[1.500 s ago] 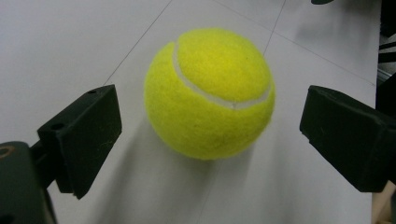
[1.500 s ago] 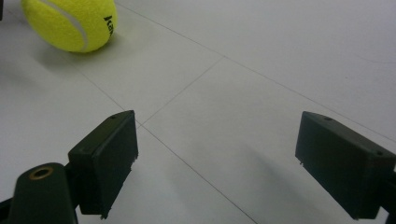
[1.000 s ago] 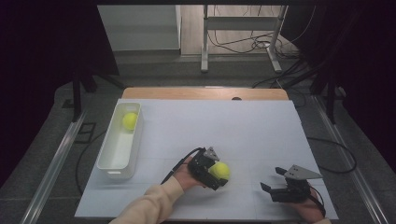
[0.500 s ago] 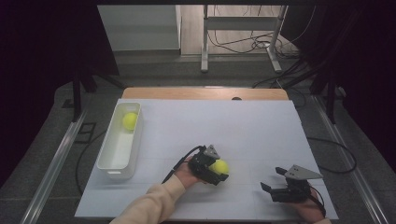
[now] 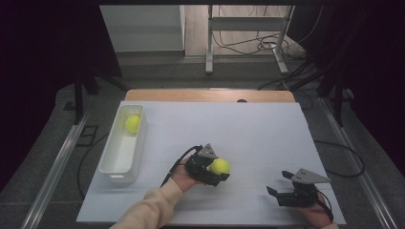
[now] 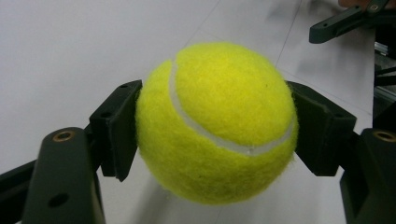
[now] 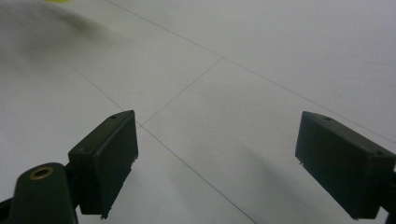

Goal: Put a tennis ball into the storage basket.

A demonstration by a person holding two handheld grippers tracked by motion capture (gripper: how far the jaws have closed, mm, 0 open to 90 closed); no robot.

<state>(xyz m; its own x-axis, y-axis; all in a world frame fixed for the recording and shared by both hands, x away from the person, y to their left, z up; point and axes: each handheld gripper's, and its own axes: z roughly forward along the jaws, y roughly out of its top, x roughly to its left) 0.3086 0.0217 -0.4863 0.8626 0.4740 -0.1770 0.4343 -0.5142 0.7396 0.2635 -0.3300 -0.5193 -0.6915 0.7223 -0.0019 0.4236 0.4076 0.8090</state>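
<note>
left gripper view: left hand-held gripper (image 6: 215, 135) grasping tennis ball (image 6: 217, 121) | high view: second ball (image 5: 133, 123) in bin (image 5: 111, 164)

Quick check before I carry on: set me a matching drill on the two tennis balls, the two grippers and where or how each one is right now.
Things:
1. left gripper
2. right gripper
3. tennis ball near the table's middle
4. second tennis ball

States:
A. lies in the white tray
B. jaws apart, nothing between them
C. clamped between two black jaws
D. shut on a ball

Pairs: 1-D, 2-B, 3-C, 4-A
</note>
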